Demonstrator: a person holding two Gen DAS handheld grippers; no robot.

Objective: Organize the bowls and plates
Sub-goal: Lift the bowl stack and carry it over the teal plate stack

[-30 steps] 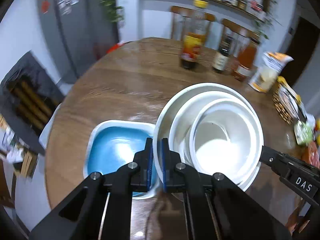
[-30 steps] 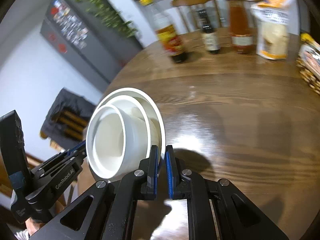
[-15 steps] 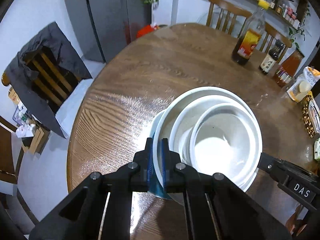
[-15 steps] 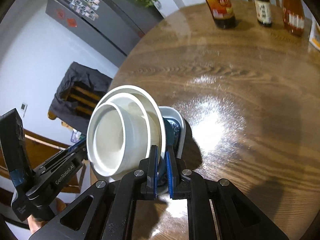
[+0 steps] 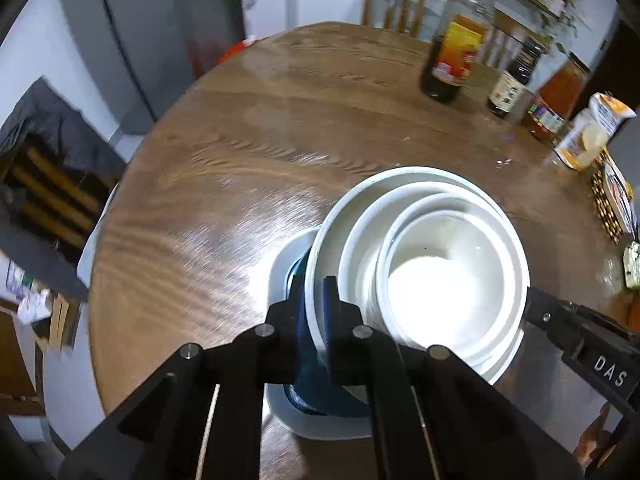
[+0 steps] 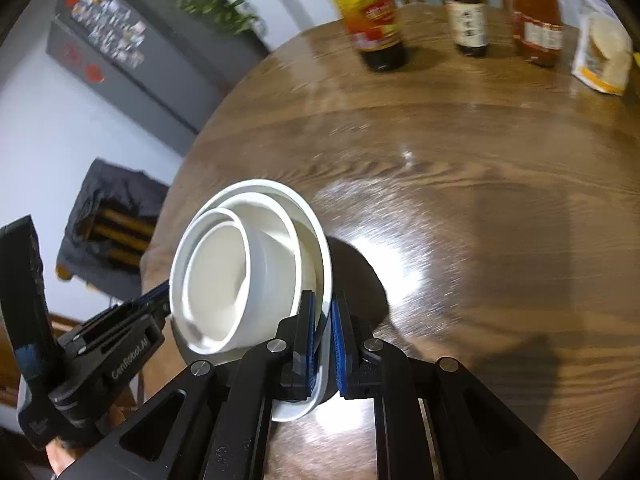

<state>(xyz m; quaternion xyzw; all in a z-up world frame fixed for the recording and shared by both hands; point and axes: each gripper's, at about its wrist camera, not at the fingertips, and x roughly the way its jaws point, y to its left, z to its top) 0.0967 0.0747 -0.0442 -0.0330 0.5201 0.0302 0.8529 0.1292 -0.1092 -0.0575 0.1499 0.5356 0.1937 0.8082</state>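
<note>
A stack of white dishes, a wide plate [image 5: 412, 176] with two nested white bowls [image 5: 448, 276] in it, hangs over a blue square dish with a white rim [image 5: 280, 268] on the round wooden table [image 5: 280, 120]. My left gripper [image 5: 314, 304] is shut on the plate's near-left rim. My right gripper [image 6: 323, 320] is shut on the opposite rim of the same plate [image 6: 316, 236]; the bowls [image 6: 224, 280] show there too. The blue dish is mostly hidden under the stack, with only its white rim [image 6: 296, 412] showing in the right wrist view.
Three sauce bottles stand at the far side: a large one with a yellow label [image 5: 456, 48], a dark one [image 5: 514, 84] and an orange one [image 5: 556, 96]. A snack bag [image 5: 592, 132] and a woven basket [image 5: 612, 204] sit at the right edge. Chairs stand beyond.
The held stack has moved left from beside the blue dish to over it, covering most of the blue. Both grippers stay shut on the plate rim.
</note>
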